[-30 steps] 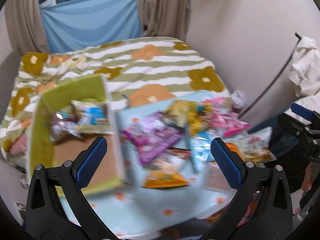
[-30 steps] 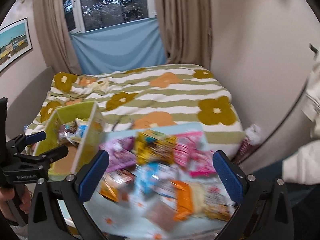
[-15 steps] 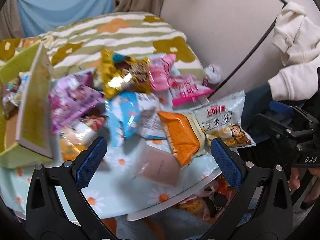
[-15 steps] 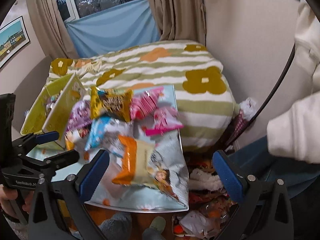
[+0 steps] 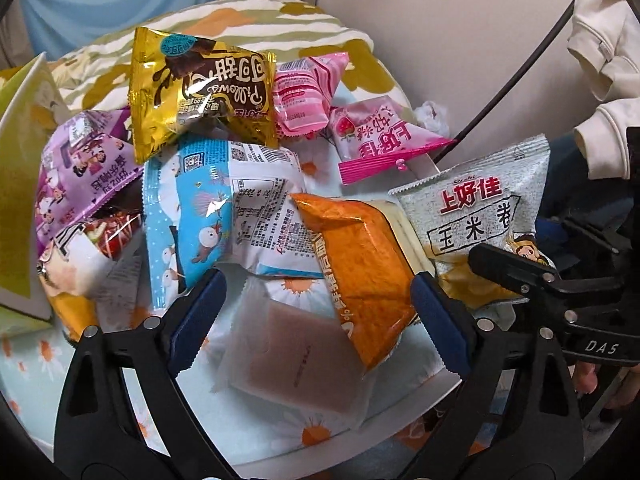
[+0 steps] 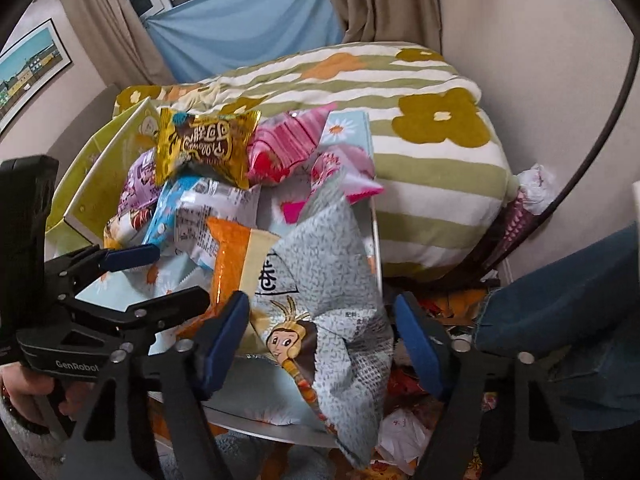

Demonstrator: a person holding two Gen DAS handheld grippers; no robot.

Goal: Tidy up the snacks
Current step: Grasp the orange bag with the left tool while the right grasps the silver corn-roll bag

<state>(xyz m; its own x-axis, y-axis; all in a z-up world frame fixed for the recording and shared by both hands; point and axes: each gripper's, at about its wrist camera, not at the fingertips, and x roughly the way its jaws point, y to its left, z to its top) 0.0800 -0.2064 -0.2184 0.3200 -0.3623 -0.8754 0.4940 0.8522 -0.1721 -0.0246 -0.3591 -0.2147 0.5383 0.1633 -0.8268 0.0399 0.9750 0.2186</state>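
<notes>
The snacks lie heaped on a small table [image 5: 48, 364] with a daisy-print cloth, next to a yellow-green box [image 6: 92, 176] at its left edge. Nearest are an orange packet [image 5: 360, 264], a frosted pinkish packet [image 5: 296, 360] and a grey corn-roll bag [image 6: 332, 280] at the table's right edge.

Both hands point their tools steeply down at the heap. The left tool [image 5: 316, 320] is fairly wide with its jaws closing; the orange packet and the frosted packet lie between its fingers, with no firm pinch visible. The right tool [image 6: 320, 344] is about half open, jaws closing around the grey bag, whose lower part crumples between the pads; whether they press it yet I cannot tell.

A second ago both tools stood fully wide, higher above the table, with the bed [image 6: 420, 152] filling much of each view; now the packets fill both views.
</notes>
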